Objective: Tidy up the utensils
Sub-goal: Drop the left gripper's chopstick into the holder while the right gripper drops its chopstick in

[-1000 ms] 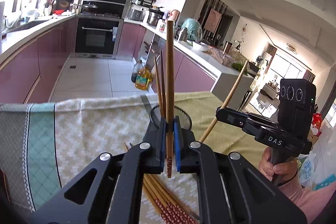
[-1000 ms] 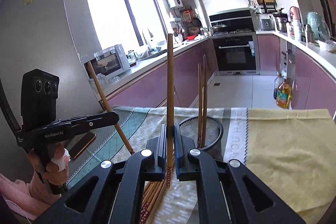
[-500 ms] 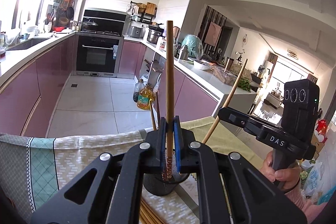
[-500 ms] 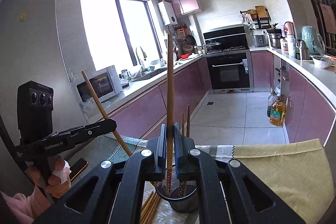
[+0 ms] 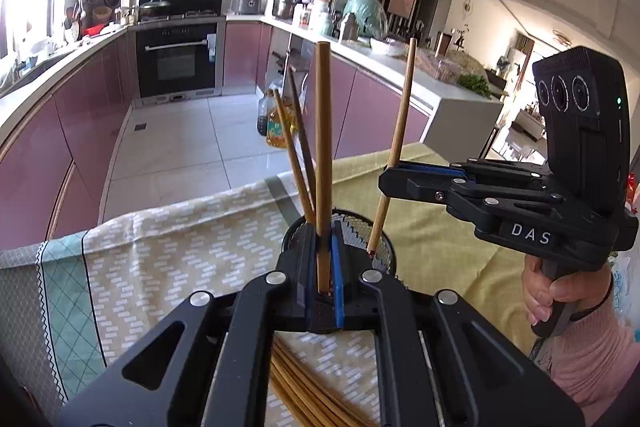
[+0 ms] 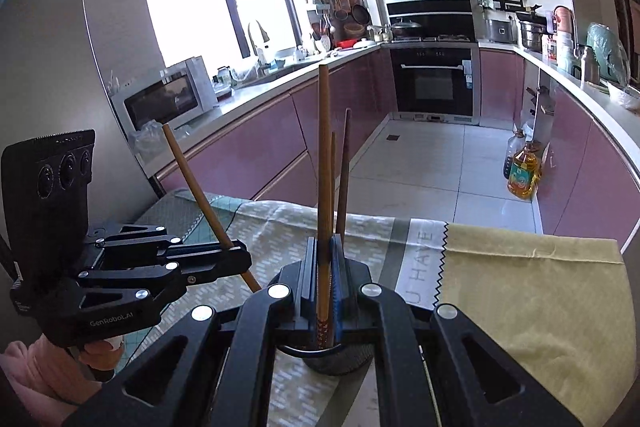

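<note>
A wooden chopstick [image 5: 322,155] is clamped upright between the closed jaws of the left gripper [image 5: 325,263]. A second chopstick [image 6: 323,187] is clamped the same way by the right gripper [image 6: 323,267]. Both are held just over a black mesh holder [image 5: 382,247], in which two more chopsticks [image 5: 296,151] are leaned. A loose bundle of chopsticks [image 5: 304,387] is laid on the patterned tablecloth [image 5: 160,267] near the holder.
</note>
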`<state>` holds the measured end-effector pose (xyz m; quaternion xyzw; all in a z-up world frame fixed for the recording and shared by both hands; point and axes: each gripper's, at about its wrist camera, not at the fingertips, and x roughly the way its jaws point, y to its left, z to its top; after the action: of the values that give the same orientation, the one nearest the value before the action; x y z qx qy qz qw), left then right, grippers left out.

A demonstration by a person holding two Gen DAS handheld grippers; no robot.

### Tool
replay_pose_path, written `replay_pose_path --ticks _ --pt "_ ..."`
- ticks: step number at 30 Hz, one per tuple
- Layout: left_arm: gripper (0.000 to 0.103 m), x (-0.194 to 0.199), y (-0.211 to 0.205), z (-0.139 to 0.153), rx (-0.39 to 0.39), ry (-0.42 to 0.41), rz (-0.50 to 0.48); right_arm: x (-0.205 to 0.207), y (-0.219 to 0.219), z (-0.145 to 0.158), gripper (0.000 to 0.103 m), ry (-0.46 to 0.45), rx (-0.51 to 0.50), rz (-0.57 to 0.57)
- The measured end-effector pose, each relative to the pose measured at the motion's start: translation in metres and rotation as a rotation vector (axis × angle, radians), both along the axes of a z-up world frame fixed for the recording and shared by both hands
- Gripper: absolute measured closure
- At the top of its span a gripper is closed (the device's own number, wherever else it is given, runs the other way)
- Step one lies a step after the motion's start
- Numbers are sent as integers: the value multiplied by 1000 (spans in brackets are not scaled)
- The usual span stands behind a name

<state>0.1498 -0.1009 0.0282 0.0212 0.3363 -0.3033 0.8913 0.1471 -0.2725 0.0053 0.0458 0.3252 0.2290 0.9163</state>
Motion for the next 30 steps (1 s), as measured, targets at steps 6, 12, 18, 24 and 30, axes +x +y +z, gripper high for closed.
replay_pose_path --ticks 6,12,18,24,30 --pt "95 15 -4 -12 15 36 0 11 5 -9 97 36 -15 -9" --pt "95 27 -7 -16 12 59 19 20 6 -12 96 45 -16 -25" --pt "89 26 -6 -16 11 50 48 18 5 -13 93 31 -10 -34" --pt "77 7 12 -5 -15 -10 86 -4 7 -8 81 -24 -3 -21" --pt "63 -29 38 4 -46 -91 107 -47 21 -1 68 -97 -24 54"
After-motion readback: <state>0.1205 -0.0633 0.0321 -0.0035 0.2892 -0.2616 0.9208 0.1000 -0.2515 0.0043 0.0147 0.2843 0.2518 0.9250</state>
